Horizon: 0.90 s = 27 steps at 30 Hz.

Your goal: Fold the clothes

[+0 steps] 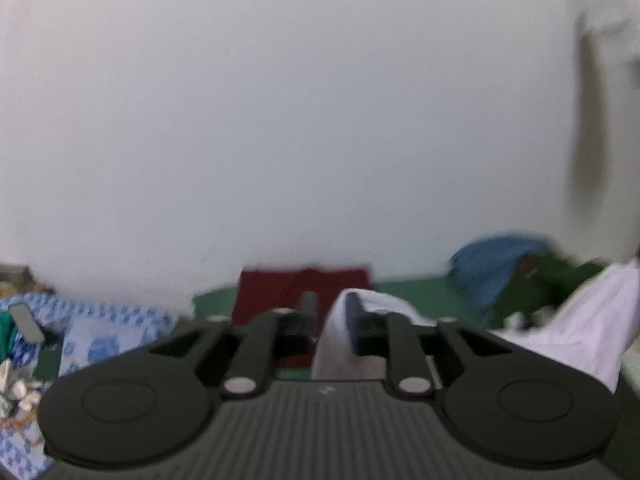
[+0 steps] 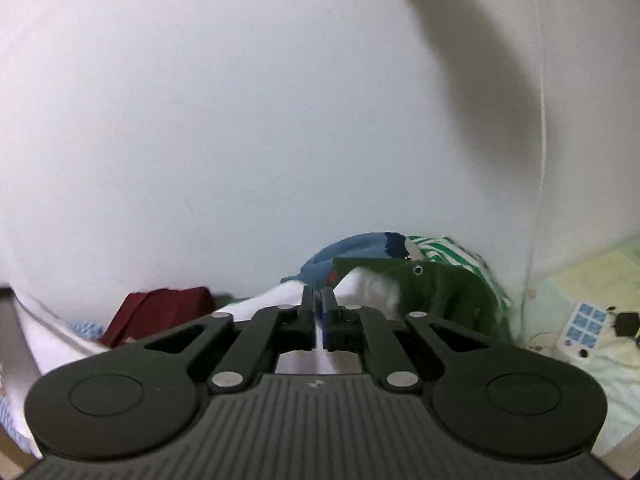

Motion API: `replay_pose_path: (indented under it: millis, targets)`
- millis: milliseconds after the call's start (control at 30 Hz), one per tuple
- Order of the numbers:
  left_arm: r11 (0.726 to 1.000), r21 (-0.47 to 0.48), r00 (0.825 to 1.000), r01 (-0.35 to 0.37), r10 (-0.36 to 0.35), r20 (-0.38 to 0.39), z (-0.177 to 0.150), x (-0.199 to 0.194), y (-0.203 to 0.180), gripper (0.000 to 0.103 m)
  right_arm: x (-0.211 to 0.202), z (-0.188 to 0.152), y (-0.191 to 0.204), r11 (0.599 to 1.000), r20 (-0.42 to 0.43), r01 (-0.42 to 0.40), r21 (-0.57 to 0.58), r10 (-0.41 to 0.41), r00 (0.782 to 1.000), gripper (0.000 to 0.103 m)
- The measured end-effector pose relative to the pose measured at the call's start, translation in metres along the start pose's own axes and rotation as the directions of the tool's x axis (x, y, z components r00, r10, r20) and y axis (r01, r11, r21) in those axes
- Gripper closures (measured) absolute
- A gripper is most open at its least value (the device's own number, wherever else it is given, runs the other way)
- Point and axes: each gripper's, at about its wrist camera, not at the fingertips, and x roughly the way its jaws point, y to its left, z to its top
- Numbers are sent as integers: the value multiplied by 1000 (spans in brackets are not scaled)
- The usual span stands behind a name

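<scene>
A plain white wall [image 1: 280,120] fills most of both views, with a green surface [image 1: 416,288] running along its foot and clothes heaped on it. Ahead of the left gripper [image 1: 332,320] lies a folded maroon garment [image 1: 272,292]; off to its right sits a pile with a blue garment [image 1: 492,268] and a dark green garment [image 1: 536,284], and to its left a blue patterned cloth [image 1: 100,328]. The left gripper's jaws stand partly apart, with a fold of the white garment [image 1: 340,332] rising between them and draped against the right finger; blur hides whether the pads press on it. The right gripper [image 2: 319,312] has its jaws drawn narrow, pinching a thin edge of the same white garment [image 2: 280,300], which spreads out ahead and to its left. Beyond its fingertips lies the pile of blue, dark green and a green-striped cloth [image 2: 448,248]; to its far right, a small white device with blue squares [image 2: 580,332] rests on pale bedding [image 2: 600,280].
</scene>
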Motion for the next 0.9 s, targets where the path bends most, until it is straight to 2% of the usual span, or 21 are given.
replay_pose_path:
  millis: [33,67,100,167,200,233,267,300,367,400,467,533,667,733,767,800,833,867,900]
  targets:
    - [1000,15,1000,-2,2,-23,-9,4,1,68,11,-1,0,1000,-7,23,0,-23,1000,84]
    - [1000,31,999,-3,4,-46,-19,9,2,67,16,-5,1,998,-11,57,1,-57,998,66]
    - [999,46,998,-3,7,-69,-28,13,2,67,13,-13,1,998,-12,63,-3,-63,998,53]
    - [997,76,993,-2,11,-115,-48,20,4,62,-1,-35,2,999,-45,-5,-32,3,999,53]
    - [997,70,992,22,-13,-128,-61,10,8,53,-11,-52,4,995,-100,-75,-61,69,993,53]
    - [997,64,989,46,-36,-142,-75,0,12,47,-21,-69,6,985,-156,-147,-86,132,979,52]
    - [995,63,985,73,-62,-163,-93,-14,13,35,-31,-88,8,971,-223,-210,-112,182,958,49]
    - [994,67,980,81,-68,-185,-110,-27,14,28,-41,-110,12,957,-287,-260,-132,214,934,46]
    - [994,57,970,91,-76,-230,-145,-52,13,25,-59,-157,21,932,-405,-325,-163,237,883,42]
    - [994,28,959,103,-92,-268,-163,-61,12,24,-68,-178,28,918,-457,-347,-191,230,859,42]
    - [994,-19,940,109,-110,-322,-194,-75,9,24,-82,-213,42,889,-513,-378,-259,205,834,42]
    - [993,-55,928,101,-114,-356,-221,-83,5,22,-91,-237,58,848,-514,-403,-345,189,837,42]
    - [981,-168,916,96,-153,-370,-244,-66,-1,18,-82,-263,83,762,-454,-378,-526,124,882,40]
    - [986,-134,910,97,-143,-390,-250,-57,-14,23,-75,-267,86,755,-443,-376,-537,127,887,44]
    - [988,-117,906,98,-138,-399,-253,-53,-20,40,-72,-266,85,769,-442,-373,-518,133,887,50]
    - [990,-103,902,100,-134,-410,-257,-48,-25,68,-69,-263,83,793,-441,-367,-487,140,887,69]
    - [987,-120,892,103,-145,-429,-260,-42,-27,82,-66,-261,80,814,-440,-361,-454,147,886,75]
    - [985,-137,885,103,-153,-439,-262,-36,-28,100,-63,-257,78,842,-443,-357,-405,161,882,90]
    - [983,-151,880,102,-160,-447,-265,-32,-28,101,-62,-252,75,870,-448,-354,-342,181,876,95]
